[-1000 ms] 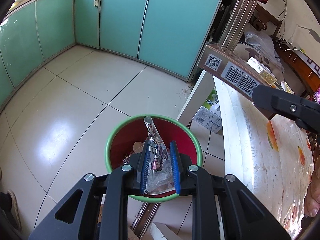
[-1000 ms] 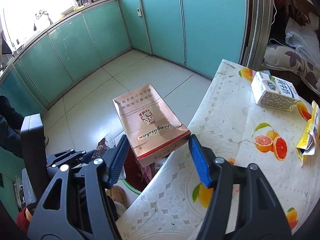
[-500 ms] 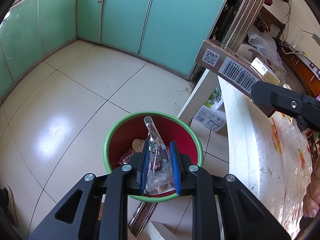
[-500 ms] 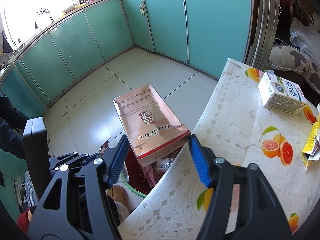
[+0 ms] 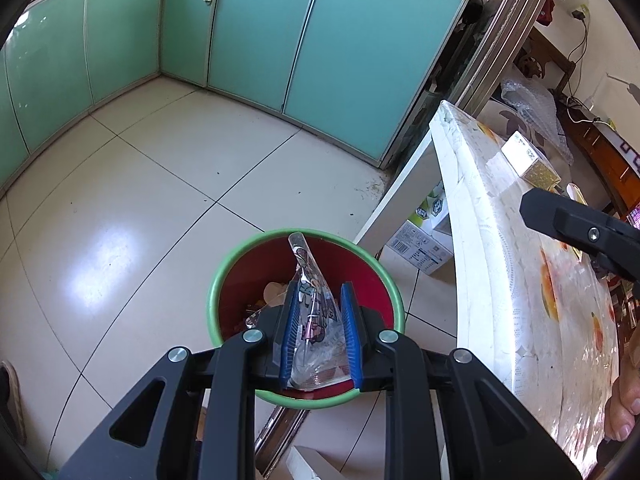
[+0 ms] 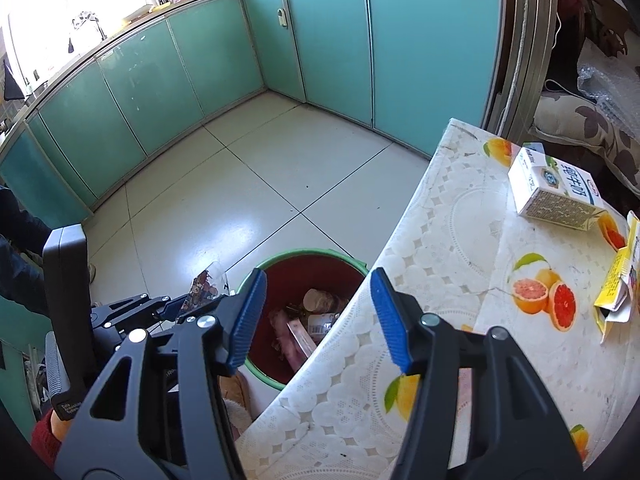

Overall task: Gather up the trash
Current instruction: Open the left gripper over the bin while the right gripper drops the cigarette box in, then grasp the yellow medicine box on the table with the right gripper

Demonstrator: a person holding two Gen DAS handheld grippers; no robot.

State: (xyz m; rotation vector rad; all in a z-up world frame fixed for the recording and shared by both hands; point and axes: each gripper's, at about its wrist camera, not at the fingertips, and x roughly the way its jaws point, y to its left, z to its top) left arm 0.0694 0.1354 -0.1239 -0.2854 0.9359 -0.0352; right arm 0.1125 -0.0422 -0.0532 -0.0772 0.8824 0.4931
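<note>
Left gripper point(image 5: 318, 330), above the green-rimmed red bin point(image 5: 256, 256): its jaws, which have just been opening, stand either side of a clear printed wrapper point(image 5: 316, 312); whether the blue pads still press it cannot be told. Right gripper point(image 6: 316, 320): jaws spread with nothing between them, having just been closing, poised over the bin and the edge of the fruit-print tablecloth point(image 6: 440, 240). A milk carton point(image 6: 554, 194) and 1 yellow packet point(image 6: 618, 284) lie on the table; other trash lies inside the bin.
</note>
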